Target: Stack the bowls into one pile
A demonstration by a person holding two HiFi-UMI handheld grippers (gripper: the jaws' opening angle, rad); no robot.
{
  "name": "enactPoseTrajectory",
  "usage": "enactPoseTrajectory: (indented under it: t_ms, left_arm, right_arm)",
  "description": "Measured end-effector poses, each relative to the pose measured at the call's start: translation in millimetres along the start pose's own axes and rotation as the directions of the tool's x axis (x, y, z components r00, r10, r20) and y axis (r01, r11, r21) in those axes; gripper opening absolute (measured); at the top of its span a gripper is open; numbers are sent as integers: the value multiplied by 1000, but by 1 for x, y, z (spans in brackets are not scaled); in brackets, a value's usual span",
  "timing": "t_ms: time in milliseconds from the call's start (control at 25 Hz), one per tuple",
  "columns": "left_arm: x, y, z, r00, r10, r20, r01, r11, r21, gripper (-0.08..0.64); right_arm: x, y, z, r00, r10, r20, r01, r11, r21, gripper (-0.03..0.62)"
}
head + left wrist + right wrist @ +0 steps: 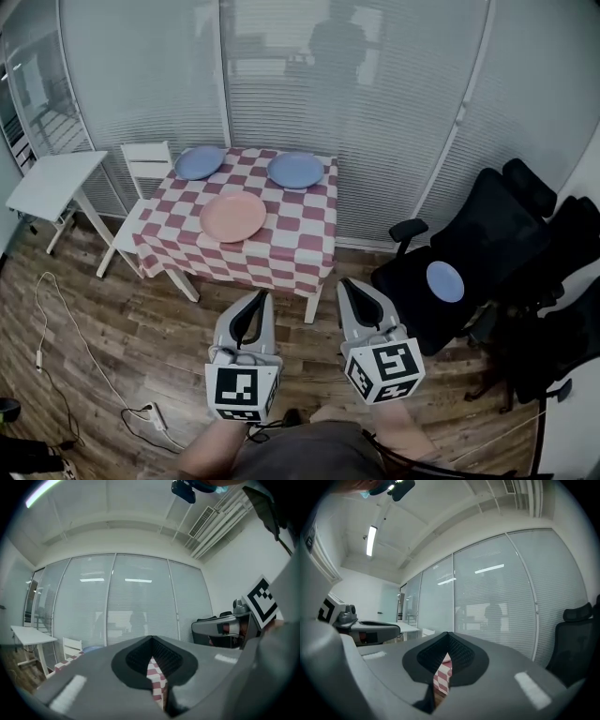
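At the bottom of the frame, our left gripper [255,300] and right gripper [353,287] are both pressed together, empty. We judge stacking not yet begun. At centre, the red-and-white checked table [300,246] bears a shallow pink bowl [232,216]. Behind it are a left blue bowl [199,162] and a right blue bowl [295,171]. What may be a fourth blue bowl [444,280] lies on the black office chair [487,234] at right. Next we should close in, spread the jaws and pinch a rim.
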State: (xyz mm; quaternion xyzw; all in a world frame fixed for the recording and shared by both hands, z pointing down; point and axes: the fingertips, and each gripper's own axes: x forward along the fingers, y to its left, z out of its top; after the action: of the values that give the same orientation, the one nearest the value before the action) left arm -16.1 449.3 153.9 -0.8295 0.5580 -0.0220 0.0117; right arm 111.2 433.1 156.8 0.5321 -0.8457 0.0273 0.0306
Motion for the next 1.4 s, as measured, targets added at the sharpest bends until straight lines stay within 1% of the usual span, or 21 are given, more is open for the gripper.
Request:
enactPoseTrajectory:
  t_ms: [200,360,560,680,800,880,1000,1120,1280,1400]
  left_arm:
    - [32,0,-14,999,-17,-35,16,1000,-11,0]
    - [70,0,-30,998,-22,-59,22,1000,-9,0]
    - [139,4,-37,997,-12,-70,11,1000,-16,0]
    - [187,5,-35,997,6,-70,-6,1000,4,0]
    - [232,8,-38,997,13,-79,-12,1000,15,0]
    - [256,11,-33,996,27,-90,-24,999,24,0]
    - [288,18,-27,993,42,-108,-39,999,33,0]
    - [310,23,-24,992,48,-119,-47,999,17,0]
    - [332,37,-13,991,76,-107,-74,997,23,0]
    - [347,48,-11,991,92,-93,-91,996,22,0]
  right_arm:
    - [20,-23,-4,1000,-19,4,19,1000,18,20]
    - [47,-53,-15,999,-34,0,34,999,19,20]
    - [96,-105,-29,998,-43,-33,44,999,11,20]
    - [127,-141,-33,998,-42,-38,43,999,12,20]
    - [160,-174,-37,998,-32,-47,34,999,42,20]
    - [180,-189,-37,998,-19,-53,22,998,61,21]
    - [208,-208,-34,998,2,-56,2,997,78,21]
    - [227,-222,-31,998,19,-57,-14,997,82,21]
    - [250,-231,-21,998,37,-49,-33,997,74,21]
    - [269,-237,-16,998,42,-39,-40,997,61,21]
